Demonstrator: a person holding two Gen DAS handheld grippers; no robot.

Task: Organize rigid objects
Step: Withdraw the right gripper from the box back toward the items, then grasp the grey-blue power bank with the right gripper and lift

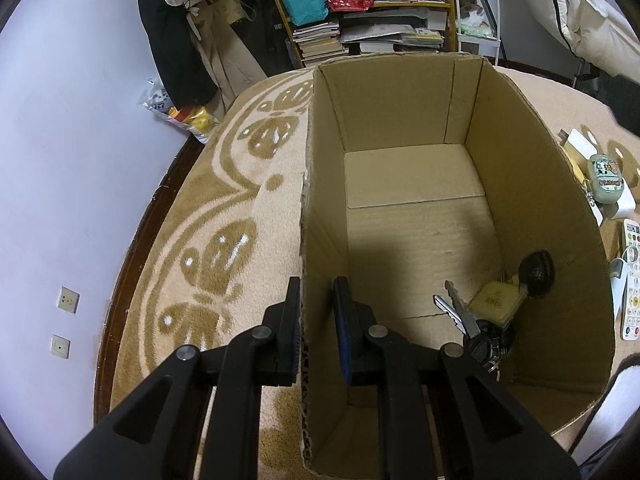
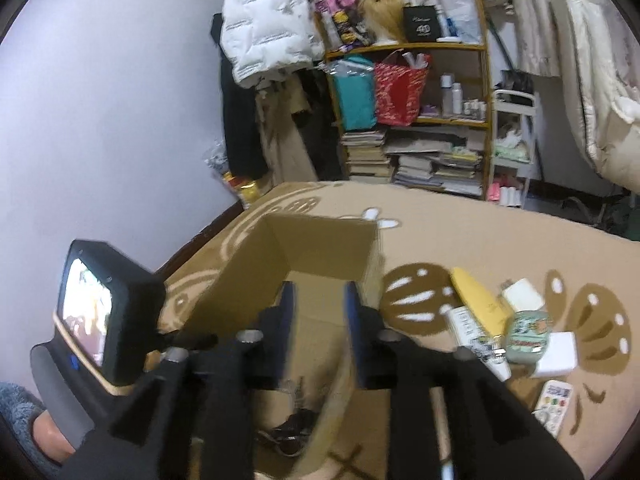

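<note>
A pale lilac wall [image 1: 72,160] stands at left, then the tan butterfly-patterned rug [image 1: 224,216]. My left gripper [image 1: 317,312] clamps the wall of the open brown cardboard box [image 1: 520,168], keys [image 1: 456,312] lying inside. My right gripper [image 2: 320,312] is parted and empty above it. A cluttered wooden bookshelf [image 2: 416,120] stands behind.

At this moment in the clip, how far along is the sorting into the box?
Done: a bunch of keys with its fobs lies in the cardboard box. In hand: the left claw pinches the box's near wall; the right claw hangs open and empty above the box. Left: the yellow packet, green case, white blocks and remote lie on the patterned blanket.
</note>
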